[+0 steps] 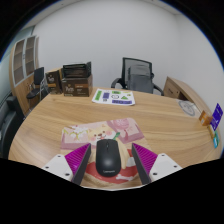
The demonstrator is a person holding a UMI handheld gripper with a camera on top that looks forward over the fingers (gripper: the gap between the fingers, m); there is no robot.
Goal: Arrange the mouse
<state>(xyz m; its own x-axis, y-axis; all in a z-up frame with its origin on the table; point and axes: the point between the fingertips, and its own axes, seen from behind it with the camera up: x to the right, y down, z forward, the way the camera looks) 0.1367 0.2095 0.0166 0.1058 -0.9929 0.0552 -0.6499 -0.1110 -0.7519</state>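
Here the gripper (106,163) sits low over the wooden surface (60,115), its fingers apart, purple pads (78,157) facing inward. A black mouse (107,155) stands between them, with a gap at either side. It rests on a mat (125,127) printed with a teddy bear. Farther off lie papers (113,97), and beyond the surface stands an office chair (138,74). At the far left is a shelf (24,62).
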